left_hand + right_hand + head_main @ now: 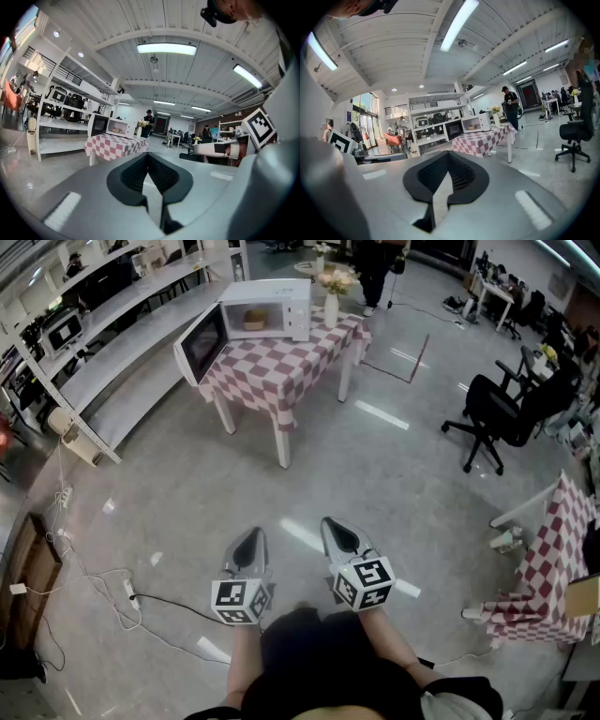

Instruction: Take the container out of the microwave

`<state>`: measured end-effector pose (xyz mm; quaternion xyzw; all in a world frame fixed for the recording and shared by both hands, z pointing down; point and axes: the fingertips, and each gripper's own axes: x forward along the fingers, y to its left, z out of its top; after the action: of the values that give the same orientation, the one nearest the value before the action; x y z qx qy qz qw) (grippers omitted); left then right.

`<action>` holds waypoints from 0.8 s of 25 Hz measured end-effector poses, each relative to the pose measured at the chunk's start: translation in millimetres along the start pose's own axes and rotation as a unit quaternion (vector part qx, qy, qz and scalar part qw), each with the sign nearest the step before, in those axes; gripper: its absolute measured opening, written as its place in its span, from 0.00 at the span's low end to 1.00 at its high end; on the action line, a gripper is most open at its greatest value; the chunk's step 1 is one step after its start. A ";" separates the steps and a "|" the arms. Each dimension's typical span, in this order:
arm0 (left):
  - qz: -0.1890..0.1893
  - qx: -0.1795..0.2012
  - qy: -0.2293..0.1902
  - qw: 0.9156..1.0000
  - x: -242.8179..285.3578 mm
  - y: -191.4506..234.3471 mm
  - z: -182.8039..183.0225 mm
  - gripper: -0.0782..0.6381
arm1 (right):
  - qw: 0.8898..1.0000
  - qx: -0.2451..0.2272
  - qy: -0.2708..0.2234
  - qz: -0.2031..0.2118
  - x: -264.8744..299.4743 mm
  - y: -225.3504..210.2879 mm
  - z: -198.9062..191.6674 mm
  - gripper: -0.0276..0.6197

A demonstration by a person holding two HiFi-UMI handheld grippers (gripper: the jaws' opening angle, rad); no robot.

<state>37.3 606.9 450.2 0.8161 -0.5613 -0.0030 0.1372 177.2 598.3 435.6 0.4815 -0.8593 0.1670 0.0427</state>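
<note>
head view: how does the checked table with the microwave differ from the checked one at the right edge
The microwave table stands far ahead, whole in view; the right-edge table is nearer and cut off by the frame. The microwave table carries an open microwave and a vase of flowers; the right-edge table's top barely shows. Both wear red-and-white checked cloths.

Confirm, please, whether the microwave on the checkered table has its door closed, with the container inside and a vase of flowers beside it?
Not quite: the microwave has its door open, as the head view shows. The rest holds: it sits on the checkered table, the container is inside, and a vase of flowers stands beside it.
</note>
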 end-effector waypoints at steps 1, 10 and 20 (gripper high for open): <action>-0.001 -0.001 0.001 1.000 0.6 0.7 -0.6 0.12 | 1.000 0.000 0.001 -0.001 1.4 -0.4 -0.6 0.04; -0.003 -0.008 0.008 1.000 2.0 8.9 -6.3 0.12 | 1.000 0.019 0.002 -0.016 9.2 -3.1 -5.2 0.04; -0.009 -0.008 0.016 1.000 -0.8 19.4 -7.8 0.12 | 0.999 0.045 0.005 -0.008 15.1 7.3 -15.1 0.05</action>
<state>20.5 602.9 462.0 0.8201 -0.5515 0.0041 0.1523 161.7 594.5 451.5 0.4888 -0.8468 0.2079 0.0262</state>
